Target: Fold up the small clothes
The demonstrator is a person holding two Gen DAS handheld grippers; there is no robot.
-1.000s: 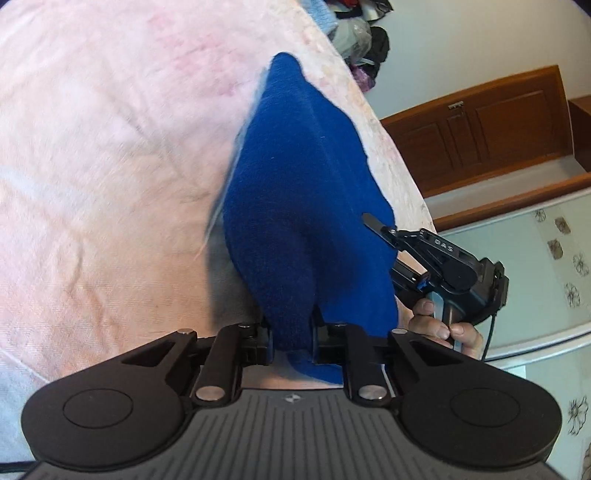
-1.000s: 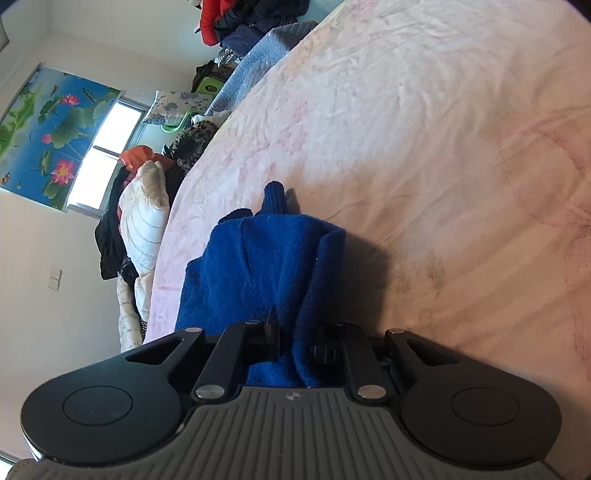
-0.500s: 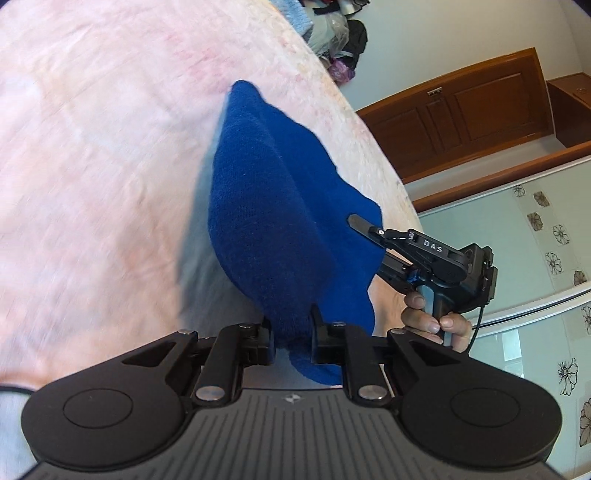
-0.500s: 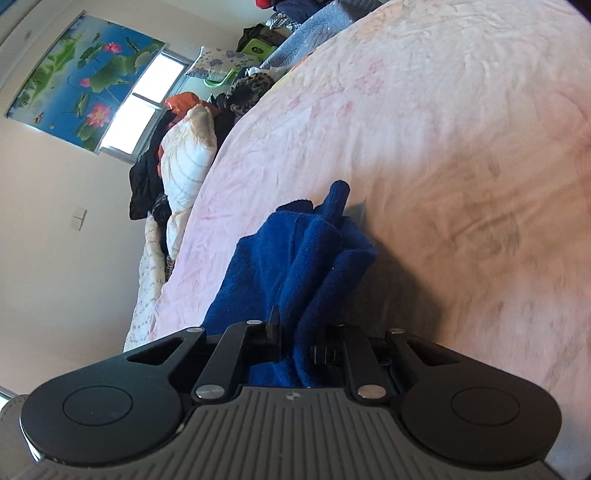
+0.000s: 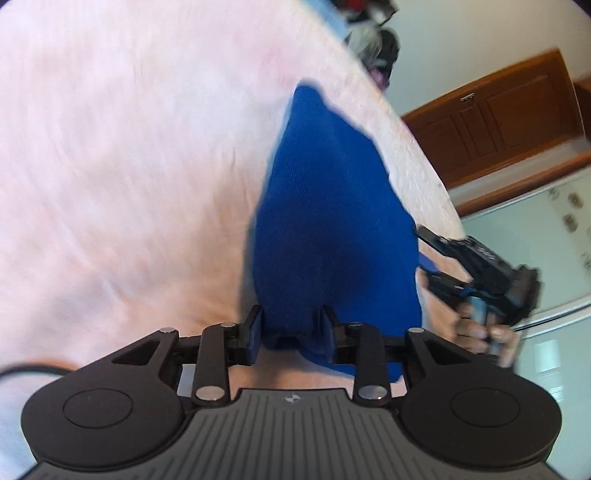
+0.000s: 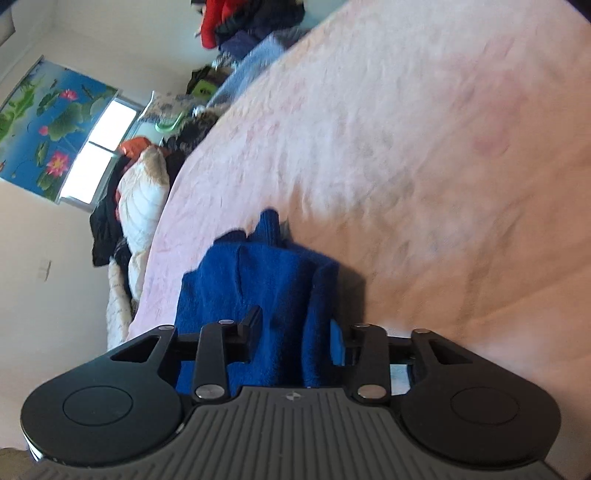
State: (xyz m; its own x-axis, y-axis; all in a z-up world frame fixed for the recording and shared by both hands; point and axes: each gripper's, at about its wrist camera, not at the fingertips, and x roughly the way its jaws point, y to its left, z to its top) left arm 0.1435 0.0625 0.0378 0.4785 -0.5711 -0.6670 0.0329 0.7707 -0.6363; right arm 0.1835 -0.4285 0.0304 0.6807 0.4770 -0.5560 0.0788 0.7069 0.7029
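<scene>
Both tools [image 5: 291,328] [image 6: 295,332] tilt downward, jaws just opening around blue garment [image 5: 332,229].

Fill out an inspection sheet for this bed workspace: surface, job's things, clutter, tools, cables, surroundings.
Surface: pink bedsheet, wrinkled, bare around the garment.
Job's things: one blue knit garment, bunched in folds on the sheet.
Clutter: heap of clothes at the far end; pillow and dark clothes piled off the bed's side.
Tools: left tool and right tool have both just been opening; the garment lies between each pair of jaws, and gaps show beside the cloth. A hand holds the right tool.
Cables: dark cable by the left tool.
Surroundings: wooden cabinet, window, lotus picture.
</scene>
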